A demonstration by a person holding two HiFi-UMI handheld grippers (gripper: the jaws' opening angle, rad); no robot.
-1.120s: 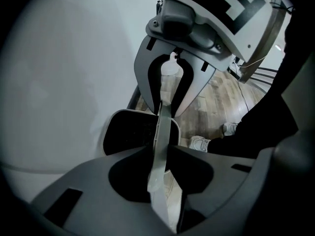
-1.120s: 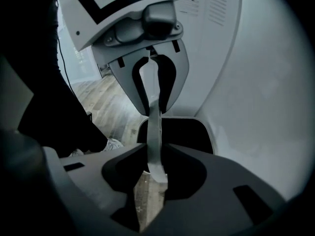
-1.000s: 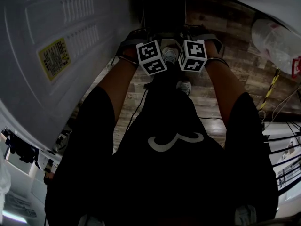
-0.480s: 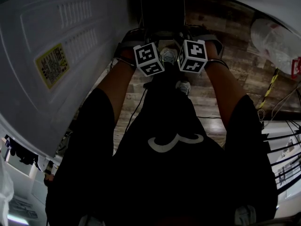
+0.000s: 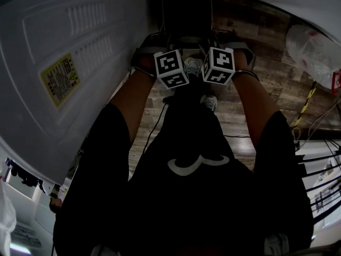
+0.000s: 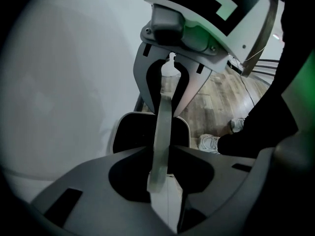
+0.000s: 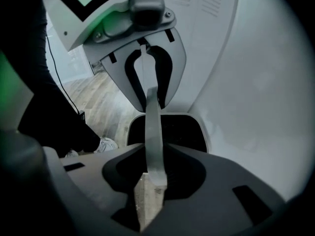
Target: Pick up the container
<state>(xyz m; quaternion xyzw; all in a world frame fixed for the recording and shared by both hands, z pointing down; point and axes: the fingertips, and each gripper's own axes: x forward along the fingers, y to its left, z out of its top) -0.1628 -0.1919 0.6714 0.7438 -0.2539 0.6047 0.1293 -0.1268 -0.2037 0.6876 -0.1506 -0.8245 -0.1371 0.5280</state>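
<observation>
Over wooden floor [image 5: 266, 52], the container [image 5: 186, 12] shows only black inside.

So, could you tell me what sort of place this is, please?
Probably an indoor utility or storage room: wood-plank floor, a large white appliance with a yellow label, and a black container beside it.

The container [image 5: 185, 12] lies ahead of your shoes [image 5: 209, 102], the appliance [image 5: 64, 63] to its left, the bag [image 5: 314, 47] to its right.
</observation>
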